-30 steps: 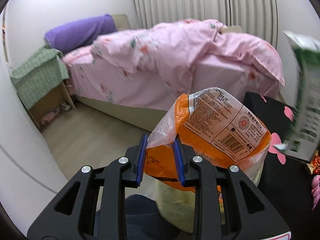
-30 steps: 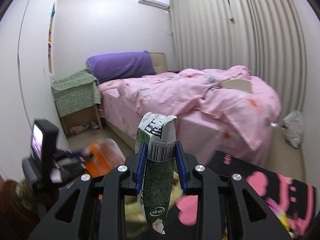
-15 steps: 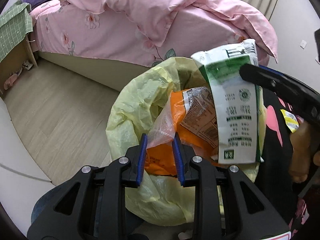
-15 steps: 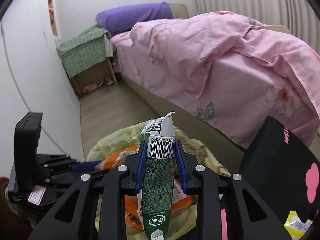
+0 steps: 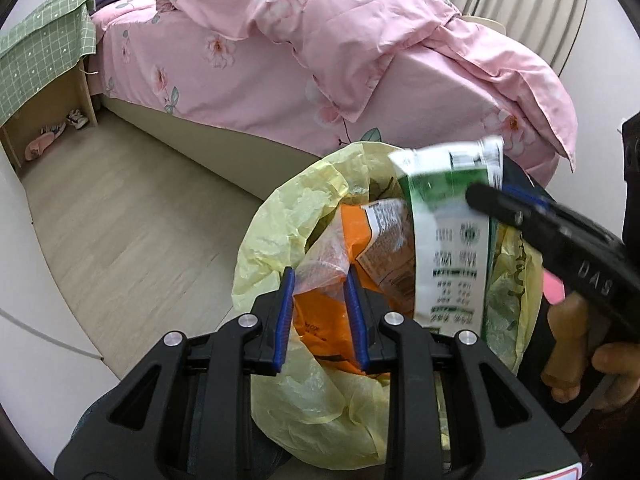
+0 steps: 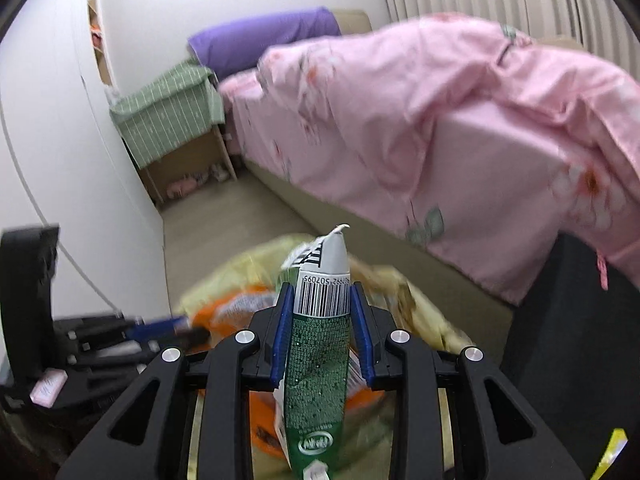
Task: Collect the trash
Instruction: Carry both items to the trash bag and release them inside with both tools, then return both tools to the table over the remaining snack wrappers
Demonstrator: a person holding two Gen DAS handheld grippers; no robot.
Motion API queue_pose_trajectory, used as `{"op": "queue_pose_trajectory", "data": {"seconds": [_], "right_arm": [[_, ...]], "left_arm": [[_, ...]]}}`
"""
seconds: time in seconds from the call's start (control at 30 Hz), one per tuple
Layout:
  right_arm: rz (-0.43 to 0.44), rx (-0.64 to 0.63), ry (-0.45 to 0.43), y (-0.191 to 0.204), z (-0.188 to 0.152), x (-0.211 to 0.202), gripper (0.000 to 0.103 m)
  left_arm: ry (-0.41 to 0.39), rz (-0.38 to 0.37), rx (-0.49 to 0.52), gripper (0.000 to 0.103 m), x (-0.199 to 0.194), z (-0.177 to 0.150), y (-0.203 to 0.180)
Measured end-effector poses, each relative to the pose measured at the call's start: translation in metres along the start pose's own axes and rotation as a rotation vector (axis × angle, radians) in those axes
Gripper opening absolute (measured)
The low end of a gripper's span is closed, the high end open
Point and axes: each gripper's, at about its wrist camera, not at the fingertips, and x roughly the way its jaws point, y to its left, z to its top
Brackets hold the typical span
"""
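Observation:
An orange snack wrapper (image 5: 320, 304) with a clear plastic end is pinched between the blue pads of my left gripper (image 5: 320, 292), inside the mouth of a pale yellow trash bag (image 5: 280, 248). A green and white carton (image 5: 448, 236) hangs over the same bag, gripped by my right gripper (image 5: 500, 200), which enters from the right with a hand on its handle. In the right wrist view the right gripper (image 6: 322, 308) is shut on the green carton (image 6: 316, 360) above the yellow bag (image 6: 224, 280) and the orange wrapper (image 6: 232, 304). The left gripper (image 6: 176, 326) shows at the left there.
A bed with a pink floral duvet (image 5: 320, 48) stands just behind the bag. A bedside unit under a green cloth (image 5: 40, 52) is at the left, with wood floor (image 5: 120, 208) between. A black cloth with pink shapes (image 6: 580, 320) lies right of the bag.
Both grippers have come down over the yellow bag. The orange wrapper now sits inside the bag's mouth, and the green carton has swung in from the right to hang above it.

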Motion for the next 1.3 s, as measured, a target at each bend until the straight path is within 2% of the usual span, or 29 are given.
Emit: {"op": "queue_pose_trajectory", "data": {"seconds": [0.23, 0.33, 0.4, 0.43, 0.47, 0.5, 0.53, 0.57, 0.7, 0.8, 0.97, 1.07, 1.13, 1.23, 1.3], "right_arm": [[0.005, 0.036, 0.106, -0.011, -0.022, 0.003, 0.028], [-0.007, 0.025, 0.120, -0.009, -0.022, 0.006, 0.028], [-0.010, 0.010, 0.122, -0.006, -0.022, 0.004, 0.028], [-0.014, 0.005, 0.115, -0.005, -0.022, 0.002, 0.029], [-0.014, -0.006, 0.102, -0.003, -0.022, -0.003, 0.033], [-0.007, -0.011, 0.086, -0.003, -0.022, -0.010, 0.040], [0.000, -0.008, 0.071, -0.003, -0.023, -0.015, 0.053], [0.016, -0.007, 0.038, -0.004, -0.024, -0.027, 0.056], [-0.047, -0.019, -0.010, -0.006, -0.028, -0.064, 0.058], [-0.092, 0.001, -0.039, -0.013, -0.036, -0.098, 0.058], [-0.166, 0.054, -0.113, -0.033, -0.064, -0.169, 0.062], [-0.228, 0.099, -0.159, -0.049, -0.092, -0.215, 0.066], [-0.298, 0.128, -0.178, -0.061, -0.115, -0.247, 0.067], [-0.368, 0.161, -0.211, -0.074, -0.144, -0.286, 0.069], [-0.410, 0.181, -0.226, -0.083, -0.159, -0.307, 0.072]], "left_arm": [[0.048, -0.022, 0.047, 0.026, 0.012, -0.004, -0.010], [0.064, -0.041, 0.028, 0.027, 0.014, -0.003, -0.009], [0.074, -0.084, -0.012, 0.031, 0.010, -0.001, -0.005], [0.076, -0.120, -0.035, 0.036, 0.006, 0.002, -0.001], [0.072, -0.124, -0.043, 0.041, 0.002, 0.004, 0.000], [0.062, -0.112, -0.049, 0.054, -0.002, 0.006, 0.002], [0.038, -0.082, -0.056, 0.059, -0.010, 0.009, 0.004], [0.014, -0.057, -0.062, 0.059, -0.017, 0.012, 0.005], [-0.097, -0.009, -0.070, 0.063, -0.050, 0.021, 0.002], [-0.161, -0.013, -0.057, 0.063, -0.067, 0.023, -0.007], [-0.242, -0.113, 0.024, 0.064, -0.092, 0.014, -0.048], [-0.251, -0.192, 0.093, 0.064, -0.100, 0.002, -0.084], [-0.226, -0.239, 0.144, 0.066, -0.102, -0.009, -0.107], [-0.147, -0.340, 0.194, 0.066, -0.100, -0.023, -0.142], [-0.125, -0.370, 0.217, 0.066, -0.100, -0.032, -0.158]]}}
